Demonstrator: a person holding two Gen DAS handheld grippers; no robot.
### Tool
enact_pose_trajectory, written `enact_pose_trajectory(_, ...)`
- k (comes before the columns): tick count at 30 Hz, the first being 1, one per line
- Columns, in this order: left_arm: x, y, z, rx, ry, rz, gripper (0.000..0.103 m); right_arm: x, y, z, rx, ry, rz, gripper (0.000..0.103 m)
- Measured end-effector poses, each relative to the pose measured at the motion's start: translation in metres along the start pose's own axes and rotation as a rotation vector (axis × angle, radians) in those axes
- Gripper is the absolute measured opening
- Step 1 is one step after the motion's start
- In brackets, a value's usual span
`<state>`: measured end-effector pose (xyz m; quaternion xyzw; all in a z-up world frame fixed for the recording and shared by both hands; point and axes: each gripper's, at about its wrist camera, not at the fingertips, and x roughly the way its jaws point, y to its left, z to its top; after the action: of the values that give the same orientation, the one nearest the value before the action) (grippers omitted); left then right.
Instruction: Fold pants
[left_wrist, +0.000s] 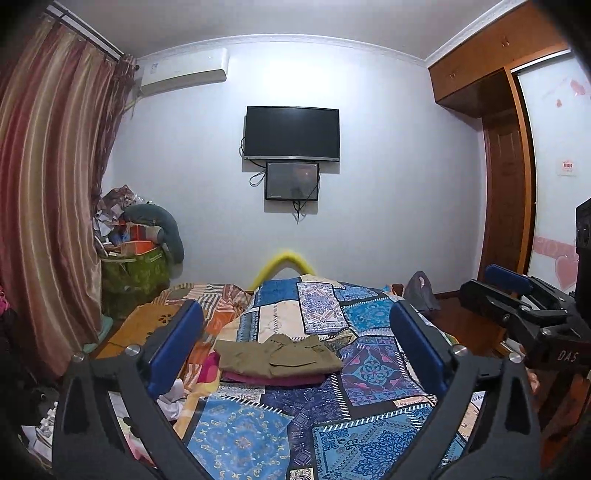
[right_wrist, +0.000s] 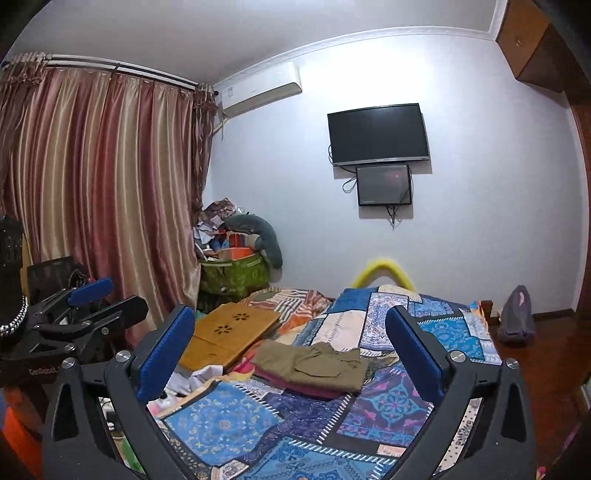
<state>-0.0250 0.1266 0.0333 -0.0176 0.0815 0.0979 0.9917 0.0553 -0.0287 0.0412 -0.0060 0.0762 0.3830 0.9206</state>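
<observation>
Folded olive-green pants (left_wrist: 277, 355) lie on top of a folded maroon garment (left_wrist: 275, 379) on the patterned blue bedspread (left_wrist: 365, 435). They also show in the right wrist view (right_wrist: 314, 363) on the maroon garment (right_wrist: 295, 386). My left gripper (left_wrist: 295, 345) is open and empty, held above the bed short of the stack. My right gripper (right_wrist: 291, 349) is open and empty too, at a similar height. Each gripper shows at the edge of the other's view: the right one (left_wrist: 506, 291) and the left one (right_wrist: 98, 299).
A wooden lap tray (right_wrist: 225, 332) lies on the bed's left side beside striped bedding (right_wrist: 295, 299). A green bag (right_wrist: 236, 277) piled with clutter stands by the curtain (right_wrist: 110, 184). A grey bag (right_wrist: 517, 314) sits on the wooden floor at right. A TV (left_wrist: 291, 133) hangs on the wall.
</observation>
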Motion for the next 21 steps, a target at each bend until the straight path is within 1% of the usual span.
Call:
enact_pose_trajectory(4, 0.0019, 0.0001, -0.0004, 0.001, 0.002, 0.0, 0.102, -0.0044, 0.0015, -0.0047, 0.003, -0.001, 0.004, 0.103)
enact_pose_trajectory(21, 0.0062, -0.0004, -0.0064, 0.008, 0.013, -0.004, 0.103, -0.009, -0.0014, -0.0032, 0.008, 0.005, -0.008, 0.103)
